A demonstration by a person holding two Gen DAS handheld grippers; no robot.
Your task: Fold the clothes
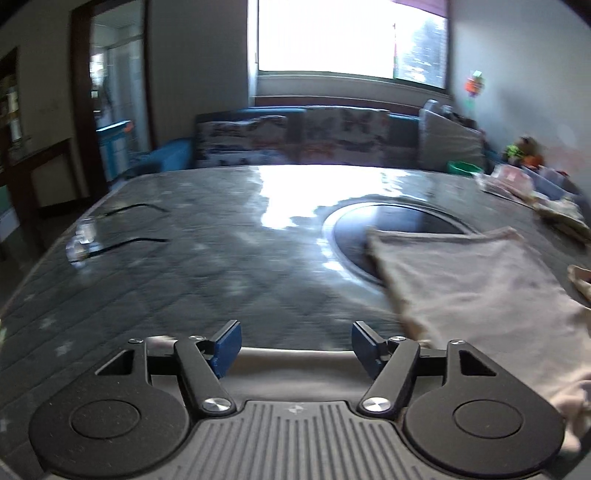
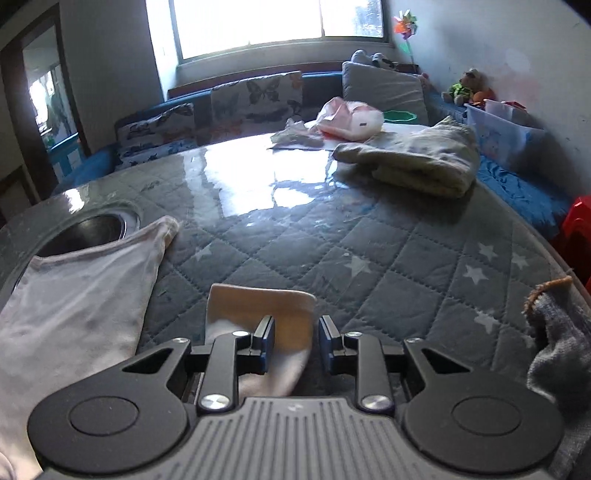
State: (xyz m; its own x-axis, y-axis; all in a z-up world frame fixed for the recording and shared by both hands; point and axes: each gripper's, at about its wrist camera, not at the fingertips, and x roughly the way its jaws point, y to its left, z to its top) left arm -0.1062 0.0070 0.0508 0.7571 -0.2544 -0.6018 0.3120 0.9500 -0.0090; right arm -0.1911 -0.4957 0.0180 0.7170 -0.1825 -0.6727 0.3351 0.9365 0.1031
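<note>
**Pale garment spread by the round inset, a flap under the right gripper**

Daylight from the window (image 2: 258,22) glares off a quilted table (image 2: 369,258) under a clear glossy cover, with a cushioned bench (image 2: 255,96) behind it. Lying flat toward the near edge, the pale garment (image 1: 480,288) has its far corner over the dark round inset (image 1: 391,221) in the tabletop. A folded cream cloth (image 2: 417,158) and a pink bundle (image 2: 347,118) sit toward the far right corner.

The left gripper (image 1: 295,345) hovers over bare table beside the garment, its jaws standing wide with nothing between them. The right gripper (image 2: 297,343) has its jaws drawn near together, a visible gap remaining; a pale flap of fabric (image 2: 258,310) lies under and partly between them, but I cannot tell whether the pads pinch it.

Thin and limp, the cloth should weigh little, drape and wrinkle freely, and likely slide on the slick cover. Hems and corners look the best places to take hold.

Blur smears the left view. The garment's near part is cut off, and a grey knit piece (image 2: 554,350) at the right edge is only partly seen.
</note>
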